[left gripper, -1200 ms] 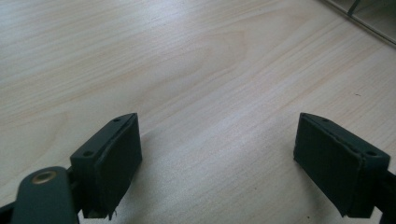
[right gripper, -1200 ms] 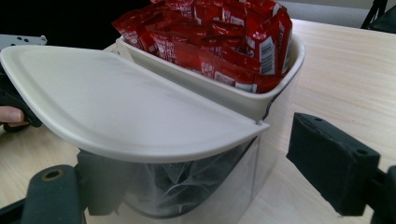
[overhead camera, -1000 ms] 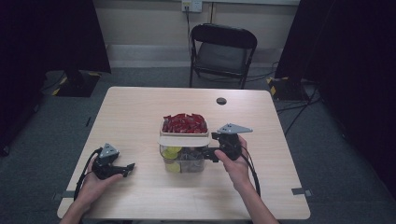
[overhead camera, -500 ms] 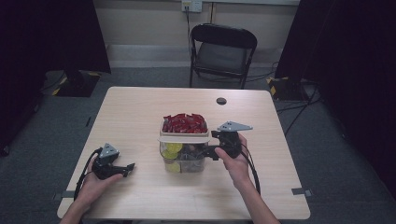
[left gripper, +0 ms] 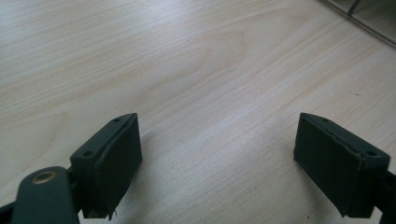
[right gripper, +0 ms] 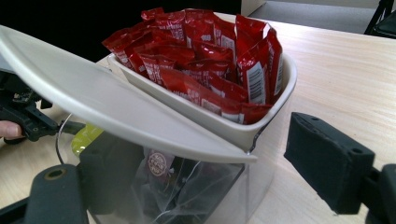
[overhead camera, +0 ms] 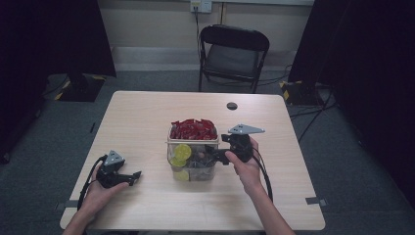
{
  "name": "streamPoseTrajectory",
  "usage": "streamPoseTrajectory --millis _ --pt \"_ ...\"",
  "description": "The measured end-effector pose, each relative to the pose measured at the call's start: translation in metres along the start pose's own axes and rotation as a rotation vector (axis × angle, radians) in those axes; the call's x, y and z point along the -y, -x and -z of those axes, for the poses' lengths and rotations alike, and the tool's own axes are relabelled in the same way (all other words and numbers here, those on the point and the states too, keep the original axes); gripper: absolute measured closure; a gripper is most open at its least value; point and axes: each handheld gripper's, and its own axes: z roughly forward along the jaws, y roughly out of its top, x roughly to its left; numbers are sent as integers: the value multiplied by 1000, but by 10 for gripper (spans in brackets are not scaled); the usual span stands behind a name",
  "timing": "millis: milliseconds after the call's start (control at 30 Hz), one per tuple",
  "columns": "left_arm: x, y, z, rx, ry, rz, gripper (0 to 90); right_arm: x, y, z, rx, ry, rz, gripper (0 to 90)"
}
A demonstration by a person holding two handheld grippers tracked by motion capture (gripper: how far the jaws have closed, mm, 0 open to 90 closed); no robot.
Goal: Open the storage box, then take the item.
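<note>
One clear container (overhead camera: 193,164) stands near the middle of the surface (overhead camera: 147,122), and that is the thing your right hand is working at. On its far half sits one cream tray (right gripper: 261,105) heaped with red sachets (right gripper: 205,51); they overlap too much to count. The near half is covered by one cream lid (right gripper: 107,109), which is tilted, its near edge raised and its far edge down against the tray. Through the clear wall you can see yellow-green packets (overhead camera: 182,152) and tea-bag-like pouches with strings, again too tangled to count.

Your right hand-held gripper (overhead camera: 219,156) is at the container's right side, level with its upper wall. Its two jaws stand wide apart in the right gripper view: one is behind the clear wall, inside the container under the lifted lid, the other hangs outside past the container's corner, clear of the plastic. The pads press on nothing, so this hand-held gripper is released.

Your left hand-held gripper (overhead camera: 136,175) rests well apart from the container, low on the surface toward your left. Its two jaws are spread with bare wood between them: released too.

Beyond the container, one small dark disc (overhead camera: 232,105) lies near the surface's far edge. One black folding chair (overhead camera: 234,54) stands past it on the floor.
</note>
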Motion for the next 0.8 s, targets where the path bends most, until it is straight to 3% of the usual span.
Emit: streamPoseTrajectory --millis 800 --pt "0 0 2 2 -9 -1 163 -9 10 -5 8 17 -26 187"
